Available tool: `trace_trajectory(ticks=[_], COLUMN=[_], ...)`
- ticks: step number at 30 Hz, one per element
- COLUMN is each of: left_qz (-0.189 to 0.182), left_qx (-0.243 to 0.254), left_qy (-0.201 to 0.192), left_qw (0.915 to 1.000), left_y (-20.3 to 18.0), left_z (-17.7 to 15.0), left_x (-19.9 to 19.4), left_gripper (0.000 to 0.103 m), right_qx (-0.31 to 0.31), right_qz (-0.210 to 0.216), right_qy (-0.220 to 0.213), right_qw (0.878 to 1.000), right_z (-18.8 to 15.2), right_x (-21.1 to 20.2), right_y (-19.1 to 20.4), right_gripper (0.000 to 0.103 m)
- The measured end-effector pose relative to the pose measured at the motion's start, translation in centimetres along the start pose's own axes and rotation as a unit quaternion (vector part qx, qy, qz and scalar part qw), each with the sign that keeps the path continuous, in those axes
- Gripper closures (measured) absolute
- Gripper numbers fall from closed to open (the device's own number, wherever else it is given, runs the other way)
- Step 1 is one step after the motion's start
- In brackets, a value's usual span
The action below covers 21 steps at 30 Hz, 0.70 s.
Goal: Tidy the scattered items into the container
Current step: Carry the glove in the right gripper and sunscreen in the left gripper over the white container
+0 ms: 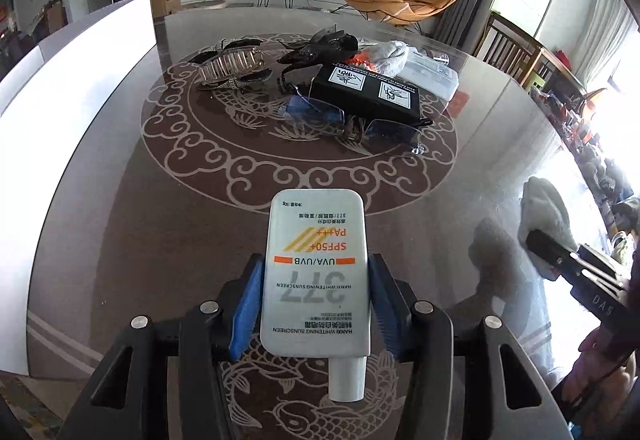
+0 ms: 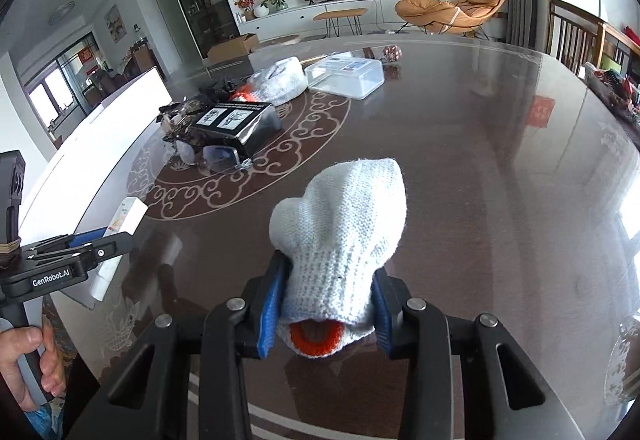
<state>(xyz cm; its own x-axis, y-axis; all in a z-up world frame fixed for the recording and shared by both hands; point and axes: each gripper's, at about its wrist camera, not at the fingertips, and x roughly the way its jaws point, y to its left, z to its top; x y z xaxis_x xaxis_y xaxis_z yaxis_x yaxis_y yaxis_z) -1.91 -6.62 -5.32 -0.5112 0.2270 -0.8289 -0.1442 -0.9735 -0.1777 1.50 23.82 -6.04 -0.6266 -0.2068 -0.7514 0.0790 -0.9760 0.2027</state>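
A: What has the left gripper [image 1: 316, 296] got?

B: It is clamped on a white sunscreen tube [image 1: 316, 272], blue pads pressed to both long sides, cap end toward the camera, lifted clear of the bench [image 1: 500, 144].

A: And the right gripper [image 2: 330, 306]?

B: Clenched on a white knitted glove [image 2: 344, 236] near its orange-edged cuff, with the glove's fingers bunched and pointing away from the camera.

A: Where do the other things lie?

B: Take the black box [image 1: 366, 90] with two white labels as the mark. A pair of glasses [image 1: 352, 120] lies just in front of it, touching it. To its left is a clear hair claw [image 1: 232, 66], and behind that a dark one [image 1: 320, 48]. Behind the box sits a second white glove [image 2: 278, 80], orange showing at its edge. Right of that glove stands the clear plastic container [image 2: 346, 74]. A white board [image 1: 76, 92] stands along the bench's left edge, well apart from the box.
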Motion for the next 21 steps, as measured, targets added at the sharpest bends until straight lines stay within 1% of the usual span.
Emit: trace_trajectory(ticks=[3, 6, 9, 12, 14, 16, 18, 21], left_qz=[-0.006, -0.007, -0.001, 0.024, 0.054, 0.085, 0.106, 0.133], left_qx=[-0.011, -0.026, -0.05, -0.077, -0.096, -0.119, -0.146, -0.186], left_qy=[-0.011, -0.035, -0.067, -0.099, -0.116, -0.125, -0.127, -0.12], left_qw=[0.9999, 0.999, 0.9965, 0.9918, 0.9871, 0.9814, 0.9754, 0.9661], left_y=[0.9, 2.5, 5.7, 10.4, 14.3, 18.5, 22.5, 28.1], left_z=[-0.1, 0.7, 2.3, 4.1, 5.3, 6.2, 6.8, 7.1], left_x=[-1.4, -4.0, -7.2, -10.6, -12.3, -13.4, -13.8, -13.4], left_gripper=[0.052, 0.052, 0.052, 0.052, 0.052, 0.052, 0.052, 0.052], right_qx=[-0.007, -0.041, -0.076, -0.117, -0.15, -0.18, -0.207, -0.255], right_qz=[0.026, 0.047, 0.075, 0.109, 0.136, 0.165, 0.2, 0.229], right_qy=[0.011, 0.015, 0.015, 0.006, -0.007, -0.018, -0.027, -0.028], right_qw=[1.0, 0.998, 0.994, 0.987, 0.979, 0.97, 0.957, 0.939], right_z=[-0.6, -0.3, 1.3, 4.3, 6.6, 9.1, 11.5, 14.2], right_x=[0.2, 0.4, 0.9, 1.3, 1.4, 1.5, 1.7, 3.1], right_y=[2.2, 5.5, 9.5, 14.6, 18.8, 23.7, 29.0, 36.9], right_gripper=[0.064, 0.064, 0.064, 0.064, 0.064, 0.064, 0.064, 0.064])
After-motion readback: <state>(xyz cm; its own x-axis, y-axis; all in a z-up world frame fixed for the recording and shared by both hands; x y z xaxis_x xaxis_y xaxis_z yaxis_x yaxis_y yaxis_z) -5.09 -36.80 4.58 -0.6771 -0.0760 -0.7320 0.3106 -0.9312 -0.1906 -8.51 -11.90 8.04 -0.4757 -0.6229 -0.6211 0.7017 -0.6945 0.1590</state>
